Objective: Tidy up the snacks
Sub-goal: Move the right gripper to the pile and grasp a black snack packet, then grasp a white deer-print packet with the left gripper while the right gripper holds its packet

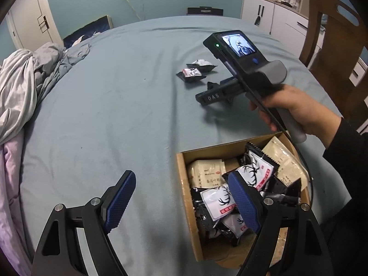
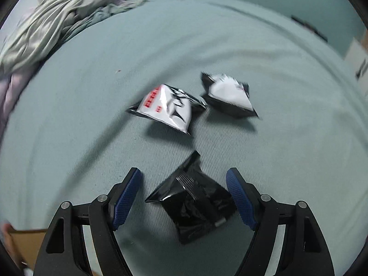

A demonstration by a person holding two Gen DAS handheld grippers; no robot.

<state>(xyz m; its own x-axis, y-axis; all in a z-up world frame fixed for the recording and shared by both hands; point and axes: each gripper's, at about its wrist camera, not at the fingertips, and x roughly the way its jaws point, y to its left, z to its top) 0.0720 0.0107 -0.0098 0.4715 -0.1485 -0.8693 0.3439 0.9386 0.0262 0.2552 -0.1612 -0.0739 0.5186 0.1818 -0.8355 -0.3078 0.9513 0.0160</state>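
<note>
The black packet (image 2: 193,204) is lying on the bed (image 2: 92,115) between my spread right gripper (image 2: 184,197) pads, untouched; I am centring before squeezing. My left gripper (image 1: 181,202), wide and empty, is hovering beside the box (image 1: 184,184).

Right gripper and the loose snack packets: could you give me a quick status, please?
Right gripper open, black packet between jaws, ungripped. Left gripper open, empty, by box. Nothing in the way.

Three packets (image 2: 193,207) lie on bed (image 1: 115,92) beyond box (image 1: 184,184).
</note>
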